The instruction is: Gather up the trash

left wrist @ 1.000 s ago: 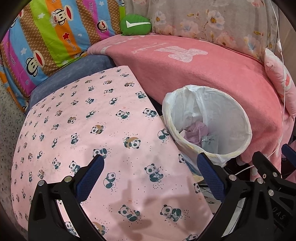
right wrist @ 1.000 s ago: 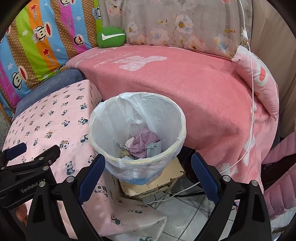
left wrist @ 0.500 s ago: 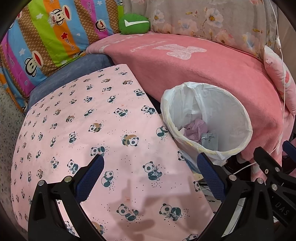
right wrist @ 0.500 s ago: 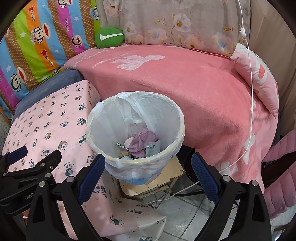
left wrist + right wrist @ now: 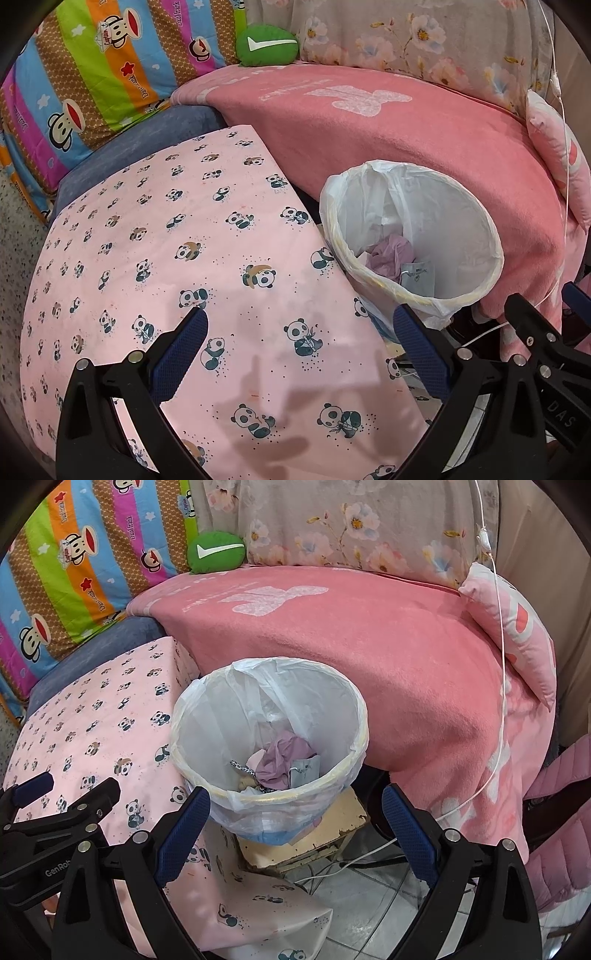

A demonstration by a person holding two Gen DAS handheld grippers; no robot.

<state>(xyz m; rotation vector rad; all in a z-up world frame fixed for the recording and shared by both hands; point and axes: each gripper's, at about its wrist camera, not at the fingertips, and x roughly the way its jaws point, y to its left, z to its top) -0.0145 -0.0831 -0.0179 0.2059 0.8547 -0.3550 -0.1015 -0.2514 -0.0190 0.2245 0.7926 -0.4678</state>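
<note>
Both grippers are spread wide, holding nothing. The left gripper (image 5: 297, 332) hangs over the panda-print cloth (image 5: 166, 240), bin off to its right. The right gripper (image 5: 293, 812) sits just near of the lined trash bin (image 5: 207, 716) (crumpled purple trash (image 5: 280, 760) inside), pink blanket (image 5: 369, 635) beyond.

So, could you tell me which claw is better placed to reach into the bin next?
Right. The right claw is open and frames the bin straight ahead, trash in view between its fingers. The left claw, also open, hangs over the panda cloth, with the bin off to its right.
</note>
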